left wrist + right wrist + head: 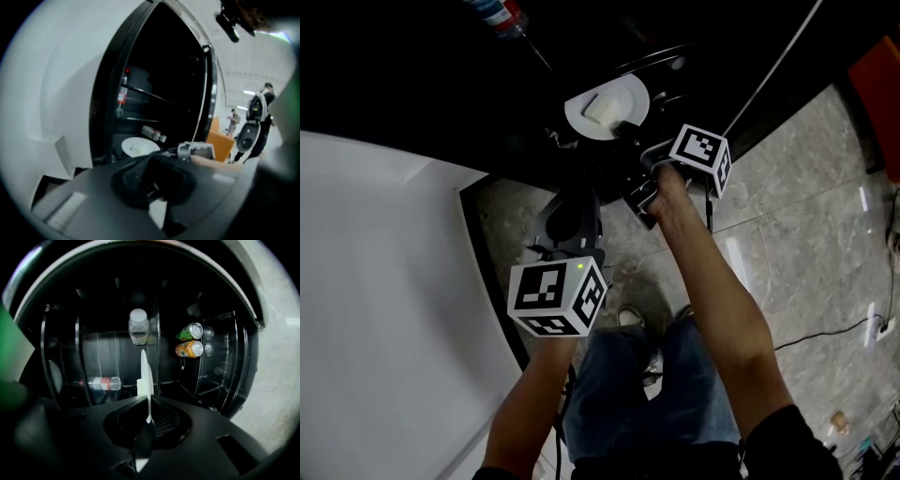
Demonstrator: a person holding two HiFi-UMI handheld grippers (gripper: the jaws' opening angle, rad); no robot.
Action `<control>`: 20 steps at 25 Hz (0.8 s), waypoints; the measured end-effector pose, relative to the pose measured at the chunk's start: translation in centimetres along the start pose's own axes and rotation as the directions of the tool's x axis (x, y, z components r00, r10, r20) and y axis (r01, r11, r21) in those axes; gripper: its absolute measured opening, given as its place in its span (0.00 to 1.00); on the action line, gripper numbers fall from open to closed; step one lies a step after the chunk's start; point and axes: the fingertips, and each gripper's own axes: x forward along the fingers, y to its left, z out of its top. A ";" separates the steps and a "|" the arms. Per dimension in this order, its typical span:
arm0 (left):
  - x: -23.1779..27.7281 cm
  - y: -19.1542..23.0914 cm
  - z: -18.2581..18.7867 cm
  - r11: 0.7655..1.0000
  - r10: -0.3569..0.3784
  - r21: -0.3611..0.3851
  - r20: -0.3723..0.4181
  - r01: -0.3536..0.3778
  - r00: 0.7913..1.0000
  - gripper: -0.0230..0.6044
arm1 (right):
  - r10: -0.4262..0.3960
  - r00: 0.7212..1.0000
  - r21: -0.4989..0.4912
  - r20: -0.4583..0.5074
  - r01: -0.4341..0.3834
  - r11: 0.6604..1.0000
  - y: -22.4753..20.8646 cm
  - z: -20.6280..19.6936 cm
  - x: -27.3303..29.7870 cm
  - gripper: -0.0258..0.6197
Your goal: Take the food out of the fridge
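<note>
- Holding a white plate (605,117) by its rim, the right tool (626,131) is clamped on it at the top middle of the head view.
- A white block of food (602,106) sits on the plate, at the dark open front of the fridge (159,65).
- The left tool (153,159) has its jaws together with nothing in them. It is lower down in the head view.
- Inside the fridge, a water bottle (101,383) lies on its side, and a green can (190,331) sits above an orange can (190,349).
</note>
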 end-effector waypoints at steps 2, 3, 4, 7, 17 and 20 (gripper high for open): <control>-0.8 -0.8 0.0 1.000 -0.002 -0.006 -0.007 0.002 1.000 0.04 | 0.016 1.000 -0.007 0.000 -0.016 1.000 0.5 -0.5 -1.6 0.06; -1.5 -1.4 0.0 1.000 -0.002 -0.011 -0.013 0.002 1.000 0.04 | 0.019 1.000 -0.008 0.001 -0.019 1.000 0.7 -0.9 -2.8 0.06; -2.1 -2.1 0.0 1.000 -0.004 -0.014 -0.021 0.004 1.000 0.04 | 0.017 1.000 -0.011 0.002 -0.017 1.000 0.9 -1.3 -4.0 0.06; -3.7 -3.9 0.3 1.000 -0.017 -0.019 -0.042 0.016 0.999 0.04 | 0.002 1.000 -0.020 0.007 -0.002 1.000 1.4 -2.5 -7.6 0.06; -9.5 -10.2 5.0 0.999 -0.042 -0.018 -0.056 0.041 0.998 0.04 | -0.006 1.000 -0.019 0.021 0.006 1.000 8.2 -6.3 -18.8 0.06; -11.0 -11.4 7.1 0.999 -0.045 -0.024 -0.059 0.044 0.997 0.04 | 0.000 1.000 -0.020 0.022 0.000 1.000 11.5 -7.4 -21.1 0.06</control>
